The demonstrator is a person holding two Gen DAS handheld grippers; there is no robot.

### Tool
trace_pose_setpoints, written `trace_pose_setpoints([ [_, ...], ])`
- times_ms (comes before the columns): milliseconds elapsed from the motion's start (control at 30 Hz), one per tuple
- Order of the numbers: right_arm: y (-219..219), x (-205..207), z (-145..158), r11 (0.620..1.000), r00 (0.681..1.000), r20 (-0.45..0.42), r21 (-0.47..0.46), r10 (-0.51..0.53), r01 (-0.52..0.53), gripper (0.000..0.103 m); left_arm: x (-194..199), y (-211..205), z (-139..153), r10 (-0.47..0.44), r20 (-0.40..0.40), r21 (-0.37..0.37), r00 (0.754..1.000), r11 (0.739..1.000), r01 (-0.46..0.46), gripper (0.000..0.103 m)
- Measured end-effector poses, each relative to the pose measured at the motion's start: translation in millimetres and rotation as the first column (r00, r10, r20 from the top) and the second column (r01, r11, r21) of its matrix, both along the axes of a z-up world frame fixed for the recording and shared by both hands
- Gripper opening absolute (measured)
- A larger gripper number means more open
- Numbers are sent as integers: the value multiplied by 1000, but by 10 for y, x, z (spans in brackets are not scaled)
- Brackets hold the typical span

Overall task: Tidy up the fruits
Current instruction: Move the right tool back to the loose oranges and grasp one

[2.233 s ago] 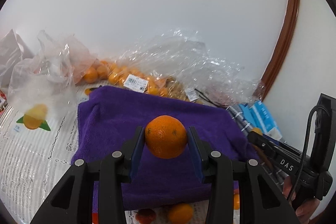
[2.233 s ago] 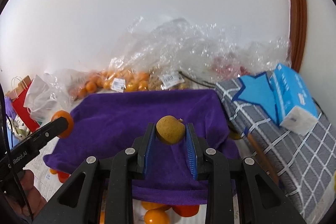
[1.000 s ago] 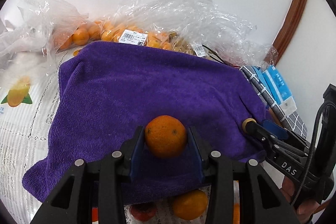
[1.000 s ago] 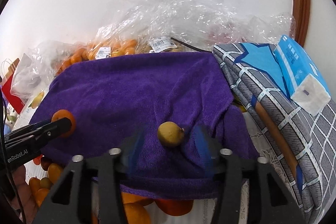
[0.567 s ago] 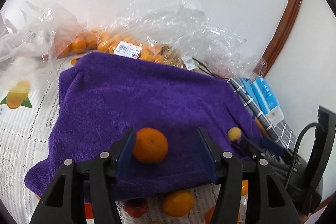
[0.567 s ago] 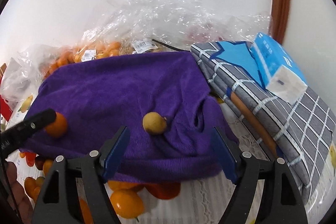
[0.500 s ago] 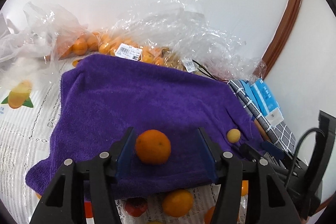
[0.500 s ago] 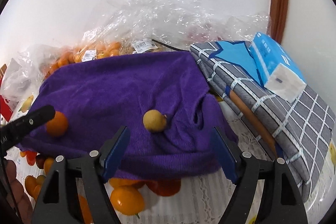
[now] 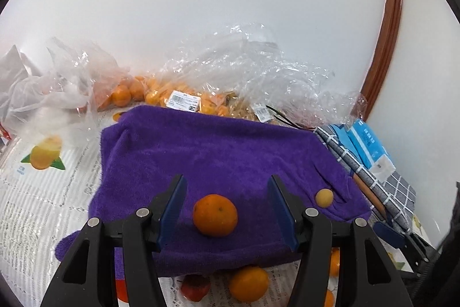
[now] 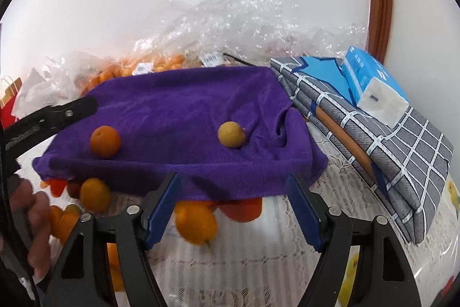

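While the round orange mandarin (image 9: pixel 215 215) and the small tan round fruit (image 9: pixel 324 198) both rest on the purple terry towel (image 9: pixel 218 157) near its front edge, the left wrist view shows loose orange fruit (image 9: pixel 248 283) lying beyond that edge on the white lace tablecloth (image 9: pixel 34 215), so I judge sorting barely begun. Its left gripper (image 9: pixel 227 209) stands wide open, mandarin between the jaws, untouched.

From the right wrist view, the right gripper (image 10: pixel 233 212) is likewise spread wide and empty, just off the towel's front edge, above a yellow-orange citrus (image 10: pixel 195 223).
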State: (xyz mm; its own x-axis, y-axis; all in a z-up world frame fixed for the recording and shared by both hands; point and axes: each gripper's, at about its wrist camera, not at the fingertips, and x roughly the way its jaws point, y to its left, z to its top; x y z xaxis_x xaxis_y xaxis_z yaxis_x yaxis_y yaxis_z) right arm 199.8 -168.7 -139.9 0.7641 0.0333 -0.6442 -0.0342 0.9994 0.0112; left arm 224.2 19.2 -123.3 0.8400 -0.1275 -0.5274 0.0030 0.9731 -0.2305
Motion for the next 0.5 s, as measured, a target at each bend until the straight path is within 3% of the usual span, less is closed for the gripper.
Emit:
trace_pose_setpoints([
  [300, -137, -143, -15, 991, 998, -4, 123, -56, 56, 70, -56, 100, 15, -21, -32, -44, 999, 999, 20, 49],
  [500, 47, -212, -60, 998, 998, -56, 55, 27, -23, 67, -257, 381, -50, 0, -87, -100, 996, 995, -9, 50],
])
